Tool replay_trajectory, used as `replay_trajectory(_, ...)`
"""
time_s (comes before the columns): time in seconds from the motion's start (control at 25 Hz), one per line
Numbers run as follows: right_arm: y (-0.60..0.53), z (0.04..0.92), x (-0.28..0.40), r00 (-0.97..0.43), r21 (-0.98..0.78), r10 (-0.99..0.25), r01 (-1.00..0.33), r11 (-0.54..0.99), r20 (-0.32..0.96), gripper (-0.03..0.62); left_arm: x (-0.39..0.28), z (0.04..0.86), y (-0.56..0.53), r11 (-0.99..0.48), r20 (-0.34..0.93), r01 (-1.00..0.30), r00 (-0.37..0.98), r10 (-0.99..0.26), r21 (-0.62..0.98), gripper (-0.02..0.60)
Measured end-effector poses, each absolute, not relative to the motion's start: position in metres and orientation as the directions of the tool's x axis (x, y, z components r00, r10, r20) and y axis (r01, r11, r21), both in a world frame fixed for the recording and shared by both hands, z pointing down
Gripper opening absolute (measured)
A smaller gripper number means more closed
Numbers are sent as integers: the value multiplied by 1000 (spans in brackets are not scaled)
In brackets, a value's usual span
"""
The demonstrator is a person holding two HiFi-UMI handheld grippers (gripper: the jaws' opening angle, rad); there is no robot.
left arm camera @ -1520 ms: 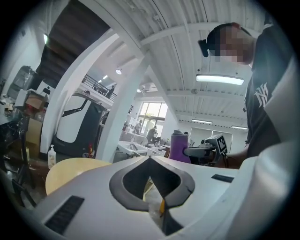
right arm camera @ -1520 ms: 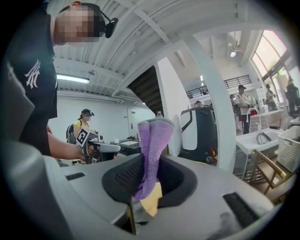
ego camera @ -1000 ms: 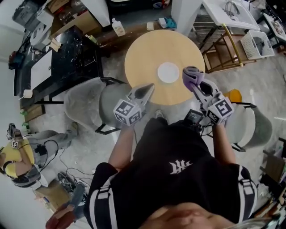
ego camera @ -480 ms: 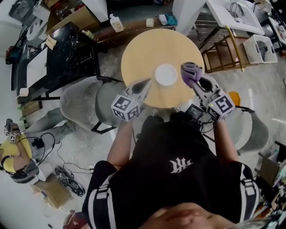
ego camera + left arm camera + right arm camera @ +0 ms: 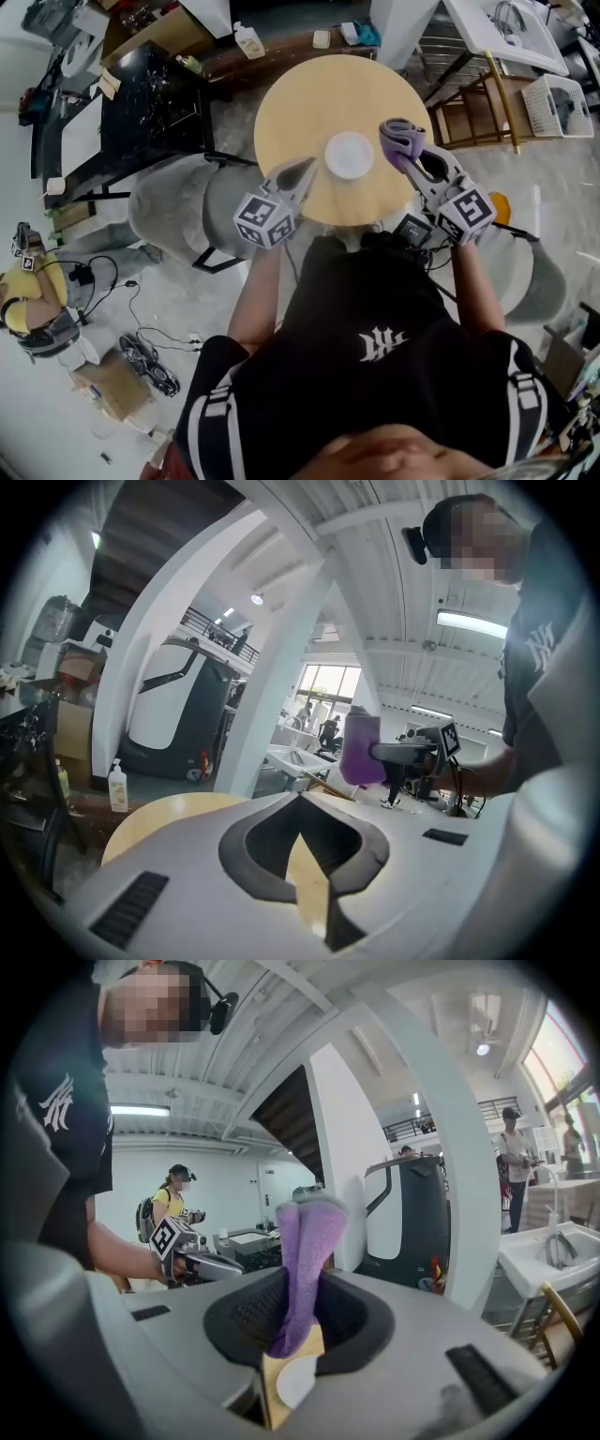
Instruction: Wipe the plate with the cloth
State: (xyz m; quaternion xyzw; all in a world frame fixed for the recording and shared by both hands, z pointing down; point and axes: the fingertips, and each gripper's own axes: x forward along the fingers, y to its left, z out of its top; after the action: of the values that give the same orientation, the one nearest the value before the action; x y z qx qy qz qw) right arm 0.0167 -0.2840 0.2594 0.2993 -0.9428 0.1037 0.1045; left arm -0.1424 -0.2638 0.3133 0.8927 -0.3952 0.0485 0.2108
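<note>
standing at the near edge of a round wooden table (image 5: 300,103), a person holds one gripper in each hand out over the tabletop. the right gripper (image 5: 412,159) has its jaws clamped on a purple cloth (image 5: 401,139). in the right gripper view the cloth stands folded between the pads and pokes out well past the tips. from the head view the cloth is over the right part of the table, just right of the white plate (image 5: 349,155) and apart from it. how high it is above the wood i cannot tell. the plate lies flat near the middle of the table. the left gripper (image 5: 302,176) points in over the near left edge of the table, its jaws closed together with nothing between them. the plate lies between the two grippers' tips, nearer the right one. a grey chair (image 5: 178,216) stands left of the table, and a black bench (image 5: 141,103) stands at the far left.
</note>
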Motion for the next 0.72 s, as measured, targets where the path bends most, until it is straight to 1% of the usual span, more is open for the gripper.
replay_trajectory(0.48, -312, 277, 23, -798, -152, -537, -587, 795, 273, 77, -147, 342, -276, -561, 329, -740, 670, -666, 370, 15)
replay_trajectory(0.72, -318, 303, 22, -800, -187, -524, -585, 789, 292, 77, -146, 369, -278, -553, 385, -734, 678, -626, 394, 15)
